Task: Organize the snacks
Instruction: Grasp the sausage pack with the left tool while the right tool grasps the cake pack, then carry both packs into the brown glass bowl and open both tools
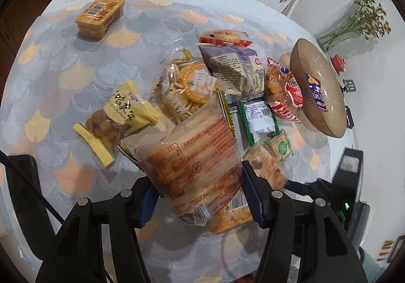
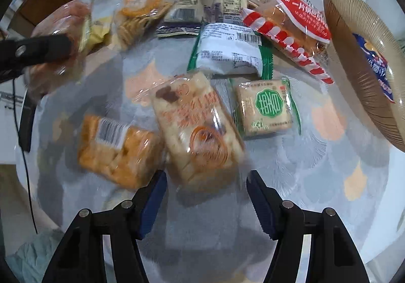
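Your left gripper [image 1: 200, 197] is clenched on the clear biscuit bag [image 1: 192, 156], its blue pads pressing the wrapper from both sides and holding it up above the patterned tablecloth [image 1: 63, 75], over the heap of other snacks. That bag should be light, and its film looks slick and crinkly, so a squeeze on the wrapper alone could slide; the long biscuits inside are stiff but likely to snap, so keep the pinch across their width and gentle. Your right gripper [image 2: 206, 197] points down with its jaws apart and nothing between the pads, just short of the near end of the pale rice-cake pack [image 2: 195, 128], which lies flat on the cloth beside the orange cracker pack [image 2: 116, 148] and the small green-label pack [image 2: 265, 108]. Take the rice-cake pack across its narrow sides (the block inside gives the pads something firm), not by its loose sealed edge. The wooden bowl [image 2: 354, 60] stands at the far right with one blue packet [image 2: 377, 67] already in it.
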`<state>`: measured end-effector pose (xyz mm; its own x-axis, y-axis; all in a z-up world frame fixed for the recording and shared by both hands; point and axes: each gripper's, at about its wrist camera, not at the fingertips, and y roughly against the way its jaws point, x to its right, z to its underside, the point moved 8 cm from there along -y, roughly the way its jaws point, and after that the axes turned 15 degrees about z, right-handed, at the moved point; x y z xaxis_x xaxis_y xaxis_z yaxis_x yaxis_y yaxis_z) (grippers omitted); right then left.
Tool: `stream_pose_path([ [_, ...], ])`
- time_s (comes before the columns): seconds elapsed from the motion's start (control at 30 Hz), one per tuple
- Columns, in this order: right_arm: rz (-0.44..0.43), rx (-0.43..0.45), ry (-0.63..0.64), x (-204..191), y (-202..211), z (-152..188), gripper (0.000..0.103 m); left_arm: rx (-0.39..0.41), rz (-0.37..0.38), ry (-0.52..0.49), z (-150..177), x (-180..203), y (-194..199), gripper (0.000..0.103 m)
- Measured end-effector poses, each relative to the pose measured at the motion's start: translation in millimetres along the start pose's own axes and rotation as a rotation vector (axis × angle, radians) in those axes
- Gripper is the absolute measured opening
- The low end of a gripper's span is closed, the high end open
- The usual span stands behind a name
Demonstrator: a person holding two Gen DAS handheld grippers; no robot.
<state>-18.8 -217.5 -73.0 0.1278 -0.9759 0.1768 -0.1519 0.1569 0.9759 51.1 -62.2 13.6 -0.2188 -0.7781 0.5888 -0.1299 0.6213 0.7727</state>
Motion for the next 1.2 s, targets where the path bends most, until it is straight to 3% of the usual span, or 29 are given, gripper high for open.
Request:
stream_pose_path([
  [0.1,-0.048,-0.012,-0.066,-4,-9,-15,0.051,-0.002,-0.003,-0.004,1,5,-2,0.057],
  [0.17,-0.102,-0.002,-0.100,2,-3,-23,0.050,0.002,-0.002,-0.012,1,11,-2,0.057],
  [0.53,-0.110,0.078,-0.141,54,47,-14,0.049,0.022,0.034,-0.067,-15,57,-11,0.057],
  [0.67,-0.147,0.106,-0.215,74,70,-19,0.049,0.019,0.045,-0.101,-29,82,-18,0.057],
  [0.83,-0.127,0.157,-0.311,121,97,-25,0.049,0.029,0.071,-0.157,-50,122,-24,0.057],
  [0.97,-0.035,0.181,-0.389,170,116,-27,0.049,0.028,0.093,-0.209,-67,158,-34,0.057],
  [1.2,0.049,0.086,-0.590,261,103,-21,0.049,-0.001,0.088,-0.271,-93,204,-71,0.057],
])
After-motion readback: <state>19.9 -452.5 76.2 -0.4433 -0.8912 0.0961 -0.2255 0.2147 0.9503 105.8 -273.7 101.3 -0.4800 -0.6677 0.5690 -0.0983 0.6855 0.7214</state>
